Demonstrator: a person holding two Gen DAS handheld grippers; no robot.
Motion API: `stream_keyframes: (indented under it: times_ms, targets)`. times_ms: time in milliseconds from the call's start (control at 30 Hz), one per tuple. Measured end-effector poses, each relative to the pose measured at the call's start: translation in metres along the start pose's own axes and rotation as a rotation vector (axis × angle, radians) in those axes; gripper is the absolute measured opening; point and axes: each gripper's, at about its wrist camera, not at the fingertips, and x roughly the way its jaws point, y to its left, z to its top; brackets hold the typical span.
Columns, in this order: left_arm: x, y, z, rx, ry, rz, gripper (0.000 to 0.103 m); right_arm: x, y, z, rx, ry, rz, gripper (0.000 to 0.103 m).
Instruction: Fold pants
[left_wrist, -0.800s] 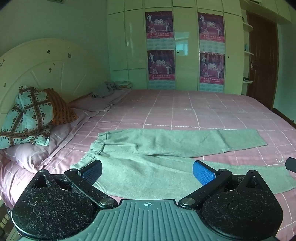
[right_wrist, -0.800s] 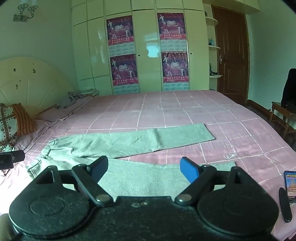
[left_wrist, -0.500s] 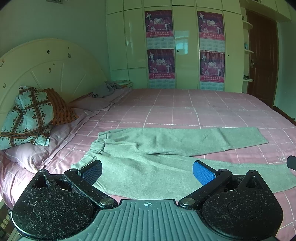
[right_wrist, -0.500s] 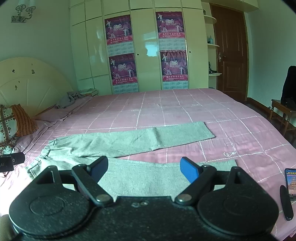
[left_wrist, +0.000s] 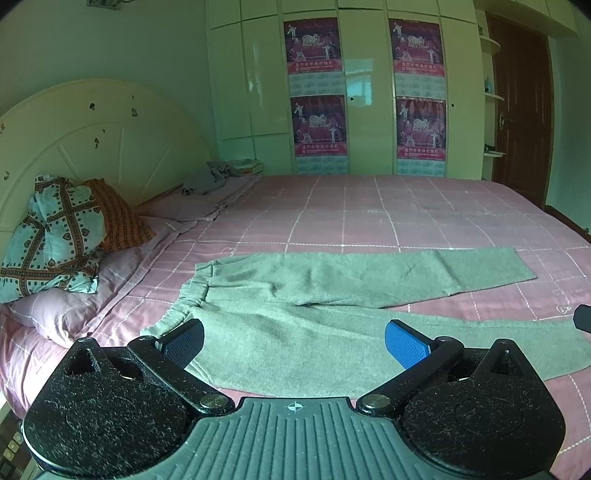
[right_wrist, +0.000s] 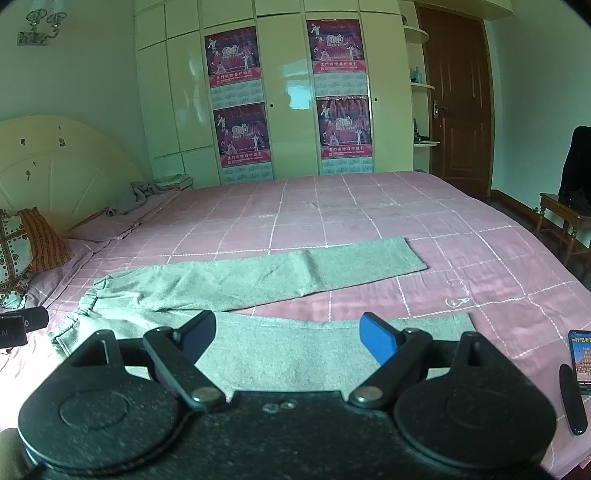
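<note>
Both grippers wide, empty, over unfolded pants!
Left gripper (left_wrist: 293, 341) and right gripper (right_wrist: 286, 334) hover above the grey pants (left_wrist: 295, 314); grabbing bedsheet (left_wrist: 369, 221) too could drag it.

A pink checked bed (left_wrist: 369, 221) fills the room. At its head lie patterned pillows (left_wrist: 55, 236); beyond its far side stands a poster-covered wardrobe (right_wrist: 288, 103); a phone (right_wrist: 581, 354) rests at its near right edge.
</note>
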Motion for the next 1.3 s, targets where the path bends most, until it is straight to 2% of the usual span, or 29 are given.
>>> stream_keyframes:
  times_ms: [267, 467, 633, 967, 1167, 1300]
  targets:
    - [0.001, 0.000, -0.001, 0.009, -0.015, 0.009, 0.103, 0.002, 0.002, -0.001, 0.017, -0.017, 0.012, 0.085]
    - [0.005, 0.001, -0.001, 0.008, 0.004, 0.004, 0.103, 0.003, 0.002, -0.004, 0.015, -0.018, 0.009, 0.085]
    - [0.011, 0.000, -0.002, 0.014, -0.017, 0.016, 0.103, 0.004, 0.001, -0.004, 0.012, -0.026, 0.009, 0.085]
    - [0.030, 0.004, -0.001, 0.001, 0.008, 0.017, 0.103, 0.004, -0.002, -0.009, 0.040, -0.094, 0.046, 0.085]
    - [0.044, 0.012, 0.006, 0.007, 0.002, 0.036, 0.103, 0.013, -0.001, -0.013, 0.026, -0.032, 0.054, 0.085]
    - [0.058, 0.021, 0.013, -0.011, 0.004, 0.046, 0.103, 0.021, 0.005, -0.007, 0.006, -0.065, 0.072, 0.085]
